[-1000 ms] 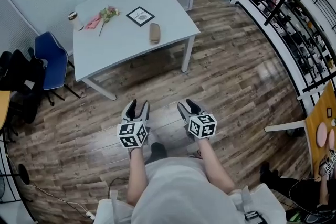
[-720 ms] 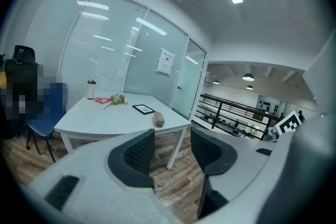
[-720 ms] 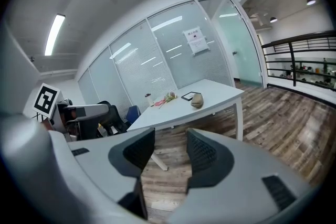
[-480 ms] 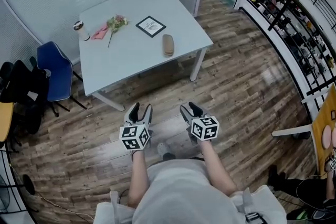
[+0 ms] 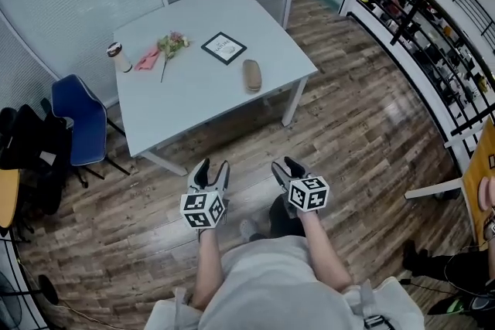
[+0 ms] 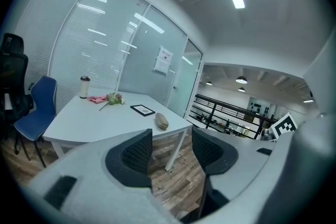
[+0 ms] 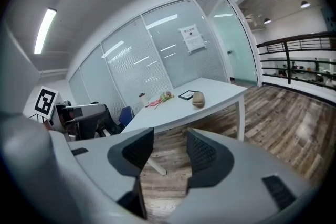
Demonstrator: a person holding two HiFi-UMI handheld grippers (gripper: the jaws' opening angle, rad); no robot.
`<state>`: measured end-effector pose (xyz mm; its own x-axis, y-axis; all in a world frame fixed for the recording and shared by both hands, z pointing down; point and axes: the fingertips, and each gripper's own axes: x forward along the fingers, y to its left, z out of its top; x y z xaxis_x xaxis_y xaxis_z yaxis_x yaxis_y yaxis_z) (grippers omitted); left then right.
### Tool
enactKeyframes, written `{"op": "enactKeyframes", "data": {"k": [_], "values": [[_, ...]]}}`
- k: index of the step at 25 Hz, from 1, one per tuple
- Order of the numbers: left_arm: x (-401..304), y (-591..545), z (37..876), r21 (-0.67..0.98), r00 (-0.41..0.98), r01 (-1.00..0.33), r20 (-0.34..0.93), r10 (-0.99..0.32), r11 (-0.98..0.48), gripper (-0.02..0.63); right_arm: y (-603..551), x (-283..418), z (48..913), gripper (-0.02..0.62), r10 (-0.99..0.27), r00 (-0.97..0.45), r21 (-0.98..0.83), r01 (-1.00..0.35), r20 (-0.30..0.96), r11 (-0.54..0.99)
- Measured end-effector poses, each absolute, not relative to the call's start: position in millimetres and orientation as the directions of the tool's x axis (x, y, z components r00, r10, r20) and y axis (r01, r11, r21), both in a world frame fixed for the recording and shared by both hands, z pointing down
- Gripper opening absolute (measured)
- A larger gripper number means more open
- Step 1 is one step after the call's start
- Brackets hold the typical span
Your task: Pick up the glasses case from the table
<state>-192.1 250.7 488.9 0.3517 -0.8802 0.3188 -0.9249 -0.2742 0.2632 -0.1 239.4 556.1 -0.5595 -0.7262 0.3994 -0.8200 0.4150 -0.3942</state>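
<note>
Case (image 5: 252, 75) lies untouched near the right edge of the tabletop (image 5: 193, 100) in the head view. It sits just beside a framed card (image 5: 224, 47), with flowers (image 5: 168, 42) and a cup (image 5: 115, 52) farther left. The person stands on the wood floor, well apart from the tabletop. The left tool (image 5: 212, 169) and right tool (image 5: 286, 168) are held out side by side, pointed toward it, and neither carries anything.

In the left gripper view, the left tool (image 6: 171, 139) has its jaws opening wide, with only floor and a table leg showing in the gap. The case (image 6: 161, 121) rests far ahead, near the tabletop's corner.

In the right gripper view, the right tool (image 7: 169, 139) has its jaws apart and empty. The case (image 7: 198, 99) shows small in the distance beyond them, on the tabletop next to the card.

Nothing of the pickup appears done. By these pictures, the walk up to the tabletop, the reach, the closing on the case and the lift all remain.
</note>
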Motion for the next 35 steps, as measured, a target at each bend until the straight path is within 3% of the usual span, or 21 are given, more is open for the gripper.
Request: {"op": "enactKeyframes", "data": {"k": [12, 21, 35], "values": [[-195.5, 190.7, 498.9, 0.254, 0.351, -0.927, 0.33, -0.876, -0.275, 0.216, 179.6, 4.8, 559.6, 0.194, -0.742, -0.544, -0.406, -0.826, 0.391, 0.391], [-188.1, 118.5, 519.1, 0.225, 0.351, -0.933, 0.399, -0.847, -0.28, 0.216, 88.6, 9.4, 549.3, 0.199, -0.791, -0.536, -0.438, -0.812, 0.296, 0.386], [-174.6, -26.9, 535.6, 0.27, 0.395, -0.915, 0.449, -0.802, -0.3, 0.216, -48.5, 2.0, 573.6, 0.199, -0.765, -0.522, -0.458, -0.824, 0.379, 0.335]]}}
